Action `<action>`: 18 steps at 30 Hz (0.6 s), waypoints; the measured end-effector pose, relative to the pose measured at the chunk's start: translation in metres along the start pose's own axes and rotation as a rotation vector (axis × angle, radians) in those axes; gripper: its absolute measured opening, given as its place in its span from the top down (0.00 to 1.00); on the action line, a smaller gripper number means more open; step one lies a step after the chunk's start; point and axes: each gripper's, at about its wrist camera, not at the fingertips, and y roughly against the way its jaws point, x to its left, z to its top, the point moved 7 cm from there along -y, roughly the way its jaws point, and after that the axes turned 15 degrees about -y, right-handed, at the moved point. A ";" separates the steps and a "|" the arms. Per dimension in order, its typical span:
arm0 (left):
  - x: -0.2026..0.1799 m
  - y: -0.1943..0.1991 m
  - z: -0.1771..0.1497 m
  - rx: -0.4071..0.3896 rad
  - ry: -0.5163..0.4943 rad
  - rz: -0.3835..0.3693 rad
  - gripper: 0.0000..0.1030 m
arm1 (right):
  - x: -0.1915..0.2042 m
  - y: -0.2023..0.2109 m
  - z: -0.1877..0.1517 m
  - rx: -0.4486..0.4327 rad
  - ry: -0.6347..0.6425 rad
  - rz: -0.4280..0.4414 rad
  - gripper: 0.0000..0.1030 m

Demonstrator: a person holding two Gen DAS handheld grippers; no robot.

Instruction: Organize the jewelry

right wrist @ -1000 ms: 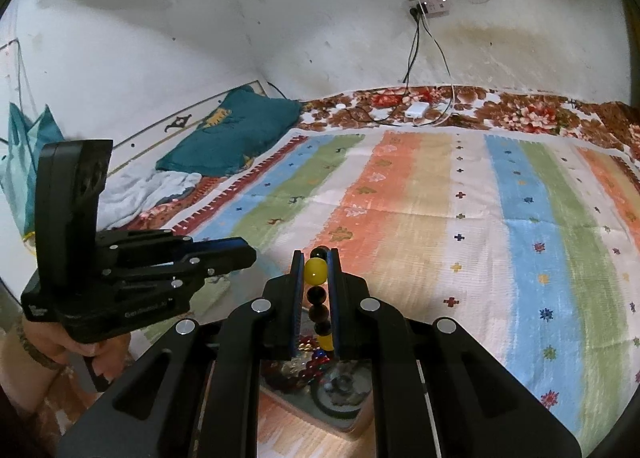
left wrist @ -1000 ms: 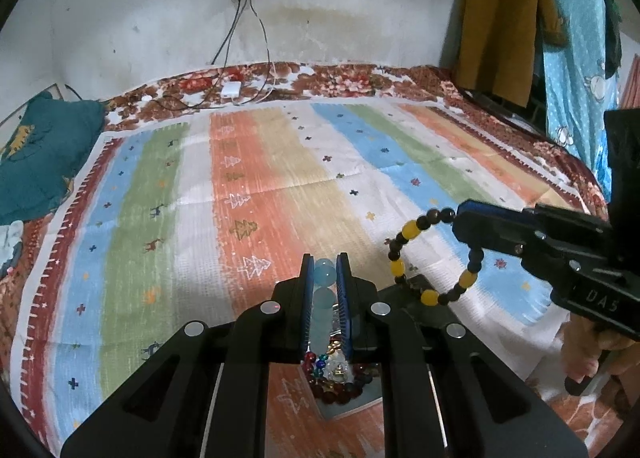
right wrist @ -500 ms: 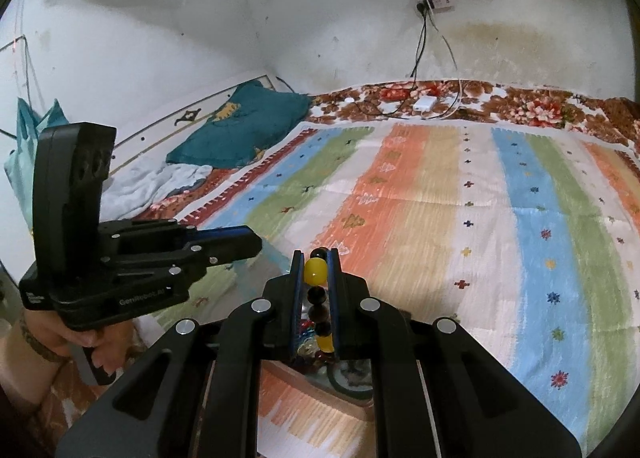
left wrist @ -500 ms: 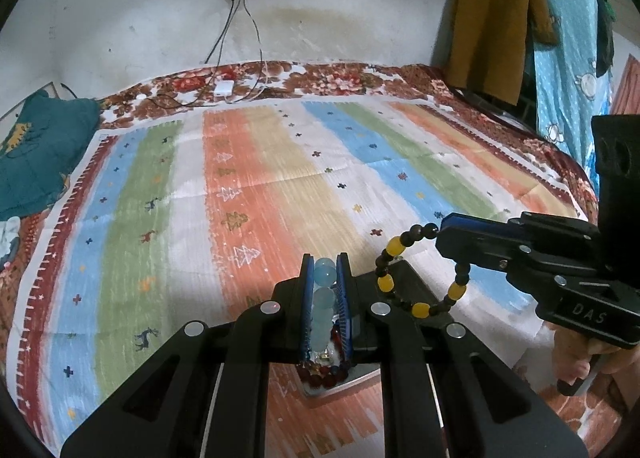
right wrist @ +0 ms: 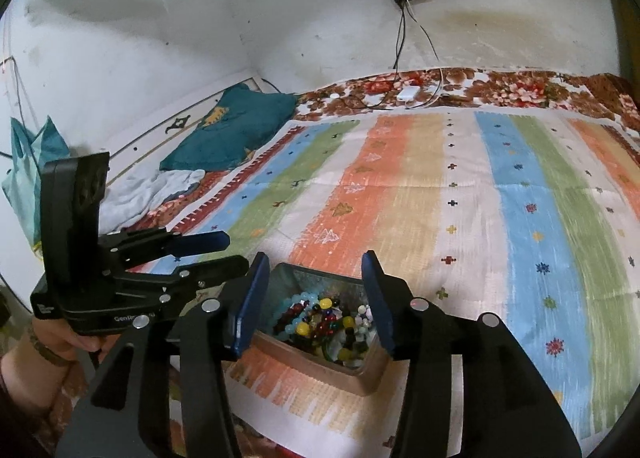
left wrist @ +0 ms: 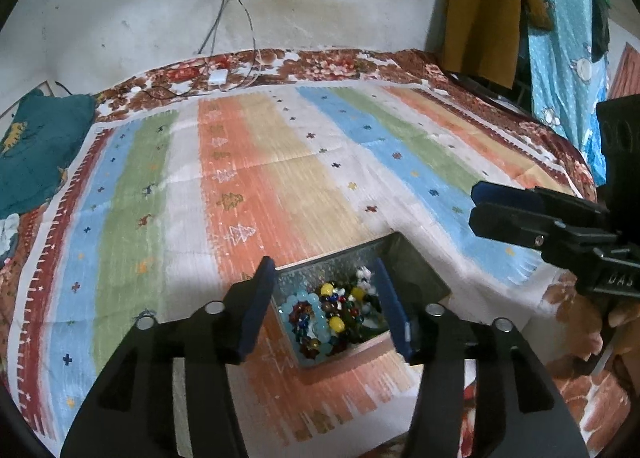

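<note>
Both grippers hung over the small metal box that sat on the striped bedspread, and both stood with their blue-padded jaws spread wide and nothing between them. The left gripper framed the box from above; inside it lay a pale blue bead bracelet against the left wall, and beside it a tangle of dark beads with a few yellow ones. From the right gripper the same box showed between the fingers, its contents heaped together, the blue bracelet at the left of the pile and the yellow beads among the rest. Each tool appeared in the other's view off to the side, held in the person's hand near the box. A teal cushion lay at the far corner of the bed, and a white charger with its cables rested near the wall.
</note>
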 end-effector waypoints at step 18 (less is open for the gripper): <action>-0.007 0.018 -0.018 -0.025 0.000 0.012 0.08 | -0.006 0.015 -0.010 -0.023 0.015 -0.024 0.13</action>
